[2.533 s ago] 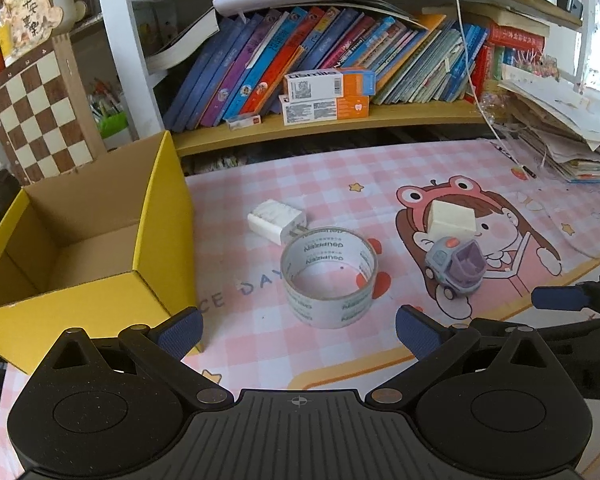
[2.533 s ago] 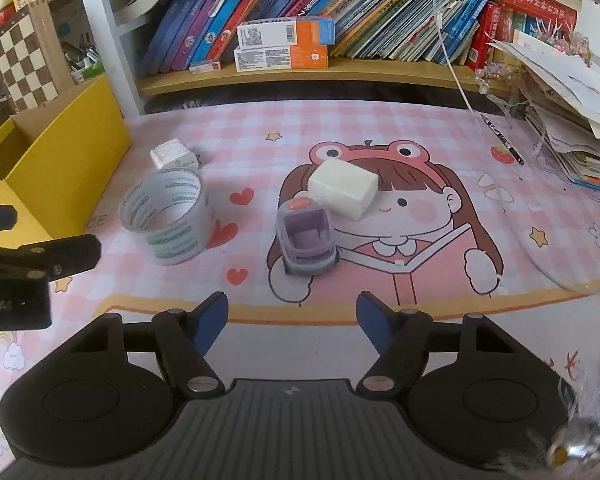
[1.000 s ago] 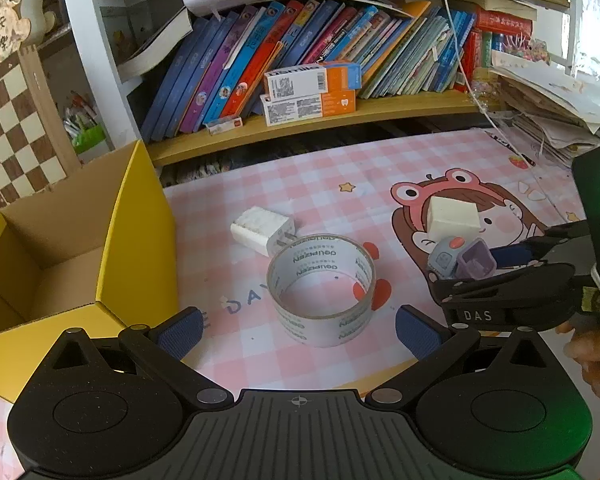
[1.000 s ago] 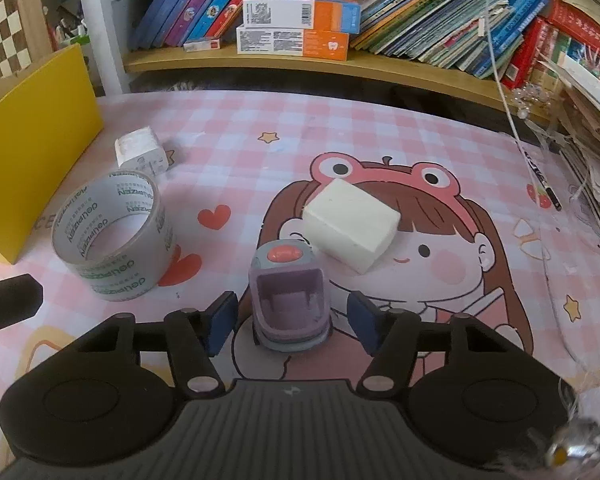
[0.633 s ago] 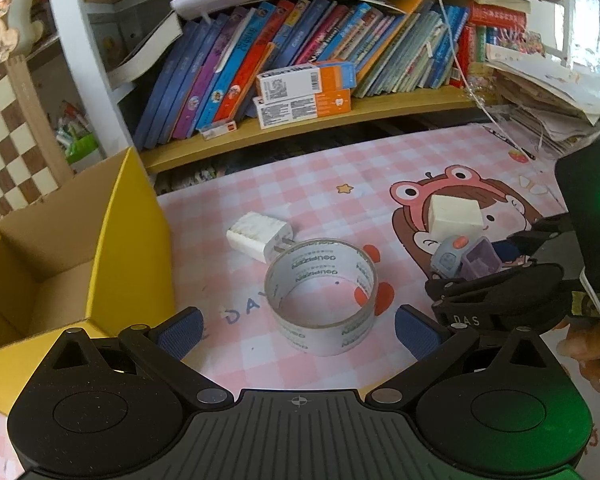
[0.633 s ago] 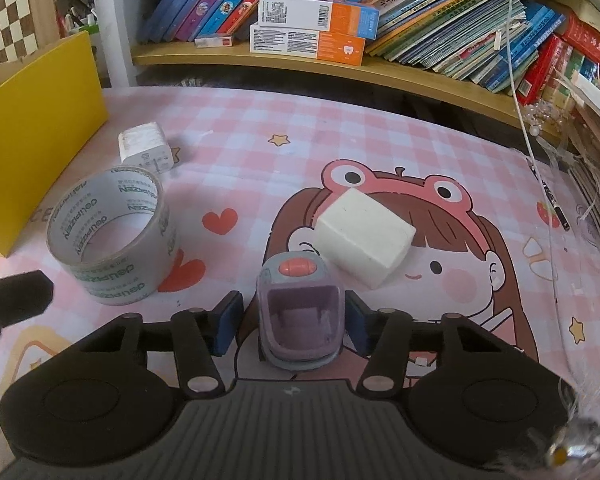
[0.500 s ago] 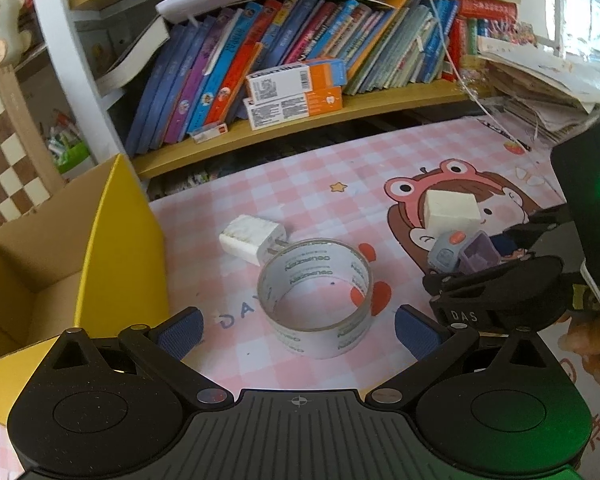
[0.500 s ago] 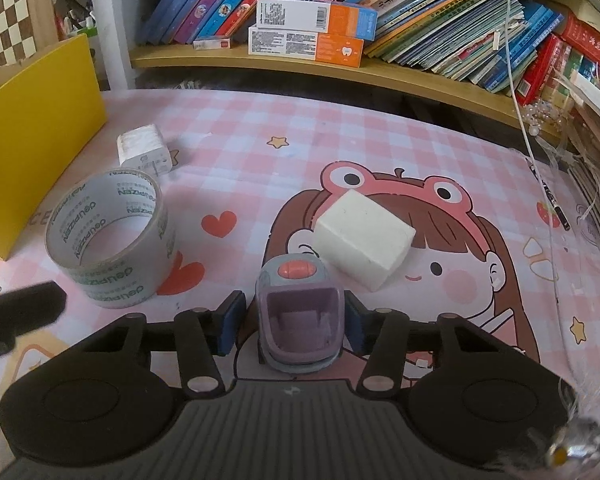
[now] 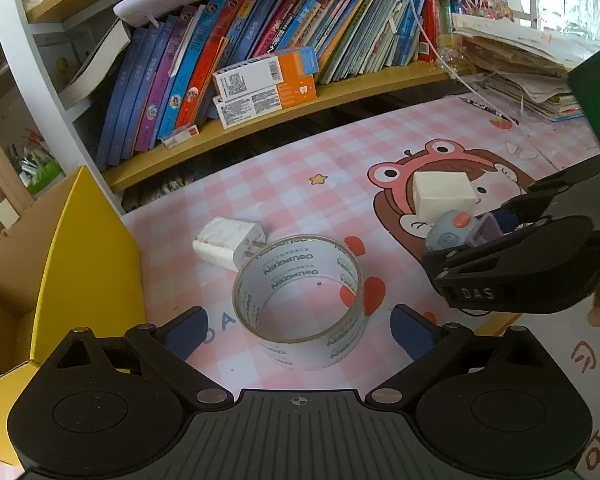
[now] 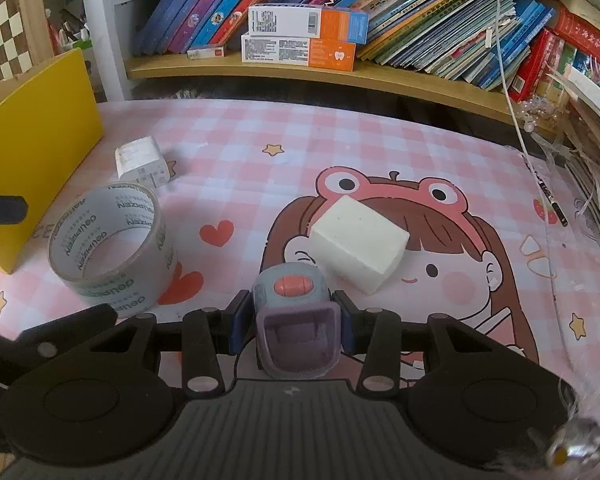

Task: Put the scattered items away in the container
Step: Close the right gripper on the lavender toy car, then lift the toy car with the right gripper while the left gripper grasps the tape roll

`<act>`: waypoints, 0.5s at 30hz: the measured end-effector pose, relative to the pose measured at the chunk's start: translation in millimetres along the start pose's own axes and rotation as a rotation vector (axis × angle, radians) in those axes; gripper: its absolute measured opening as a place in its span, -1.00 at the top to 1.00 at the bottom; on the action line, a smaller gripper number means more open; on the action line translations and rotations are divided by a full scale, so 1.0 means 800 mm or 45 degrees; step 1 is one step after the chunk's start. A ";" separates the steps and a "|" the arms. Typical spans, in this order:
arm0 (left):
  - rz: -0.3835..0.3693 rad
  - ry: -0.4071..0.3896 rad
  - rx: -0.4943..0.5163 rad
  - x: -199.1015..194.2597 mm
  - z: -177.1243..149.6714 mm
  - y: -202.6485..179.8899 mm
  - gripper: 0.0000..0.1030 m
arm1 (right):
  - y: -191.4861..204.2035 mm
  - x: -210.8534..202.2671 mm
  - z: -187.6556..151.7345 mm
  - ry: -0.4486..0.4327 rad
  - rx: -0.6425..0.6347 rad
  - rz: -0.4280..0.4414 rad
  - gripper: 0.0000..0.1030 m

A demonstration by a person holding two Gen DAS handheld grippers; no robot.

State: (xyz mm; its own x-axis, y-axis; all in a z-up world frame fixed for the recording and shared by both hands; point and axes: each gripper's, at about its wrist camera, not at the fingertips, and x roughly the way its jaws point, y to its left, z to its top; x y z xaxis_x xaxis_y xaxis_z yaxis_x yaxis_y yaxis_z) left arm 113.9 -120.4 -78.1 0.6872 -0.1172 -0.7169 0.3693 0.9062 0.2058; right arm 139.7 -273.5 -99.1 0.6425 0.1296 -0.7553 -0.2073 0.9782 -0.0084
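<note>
Pick-up step in hand: right hand-held gripper (image 10: pixel 291 328), jaws just closed, pinching small grey-and-purple plastic toy (image 10: pixel 294 322) at lower centre on desk (image 10: pixel 260 168); next, lift and carry to yellow cardboard box (image 10: pixel 32 148) at left, left hand-held gripper (image 9: pixel 298 322) spread.

On the pink mat near the open yellow box (image 10: pixel 40 120), a tape roll (image 10: pixel 108 248), white charger (image 10: pixel 142 162), pale block (image 10: pixel 358 250) and seemingly upright purple toy (image 10: pixel 296 324).

tape roll (image 9: pixel 298 300) between open jaws, yellow box (image 9: pixel 88 248) close left
</note>
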 end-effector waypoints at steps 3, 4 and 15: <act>-0.018 0.012 -0.003 0.003 0.000 0.001 -0.85 | 0.000 -0.005 -0.001 0.002 0.012 0.001 0.20; -0.023 0.014 0.000 0.005 -0.001 0.001 -0.82 | 0.000 -0.007 -0.001 0.000 0.015 -0.001 0.20; -0.035 -0.007 0.112 0.022 0.007 -0.006 -0.47 | 0.000 -0.021 -0.007 0.016 0.039 -0.009 0.20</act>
State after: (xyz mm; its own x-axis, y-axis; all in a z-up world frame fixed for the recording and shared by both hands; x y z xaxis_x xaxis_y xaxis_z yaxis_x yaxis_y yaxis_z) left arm 128.0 -129.2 -87.9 0.6796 -0.1439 -0.7193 0.4413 0.8635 0.2442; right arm 124.5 -276.7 -90.1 0.6345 0.1206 -0.7635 -0.1800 0.9836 0.0057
